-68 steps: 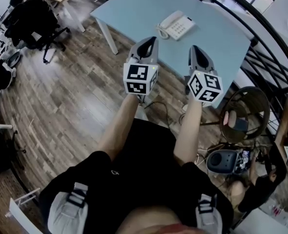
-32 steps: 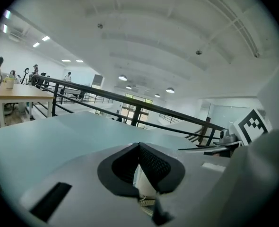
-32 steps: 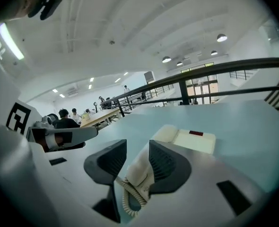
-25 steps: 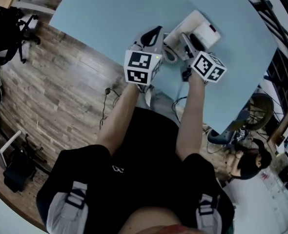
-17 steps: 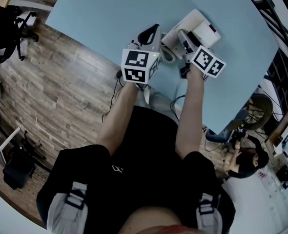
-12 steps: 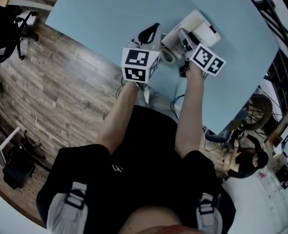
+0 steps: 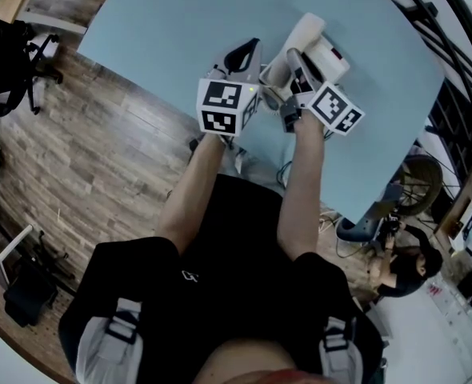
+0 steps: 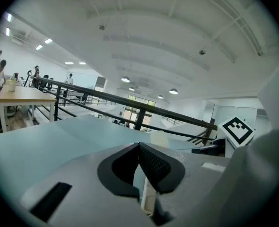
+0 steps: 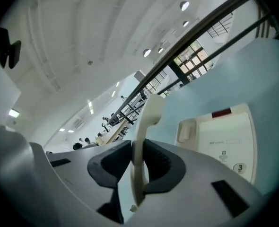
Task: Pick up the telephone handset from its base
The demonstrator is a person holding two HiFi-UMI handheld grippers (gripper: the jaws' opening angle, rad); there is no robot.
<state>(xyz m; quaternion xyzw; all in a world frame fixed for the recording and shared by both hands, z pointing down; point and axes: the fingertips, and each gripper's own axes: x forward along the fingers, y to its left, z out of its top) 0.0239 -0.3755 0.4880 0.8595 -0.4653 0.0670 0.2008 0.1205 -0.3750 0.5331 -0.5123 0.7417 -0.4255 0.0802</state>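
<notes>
Noted right gripper (image 9: 138, 163) jaws closing onto handset (image 9: 147, 119) edge-on between them, long axis running ahead and upward past the tips, base (image 9: 224, 136) ahead-right; left gripper (image 8: 140, 151) empty, jaws together.

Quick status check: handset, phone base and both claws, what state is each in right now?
Handset: off its base, gripped between the right claw's pads.
Phone base: flat on the blue table, cradle empty.
Right claw: jaws closing, pads pressing on the handset.
Left claw: jaws together, nothing held.
</notes>
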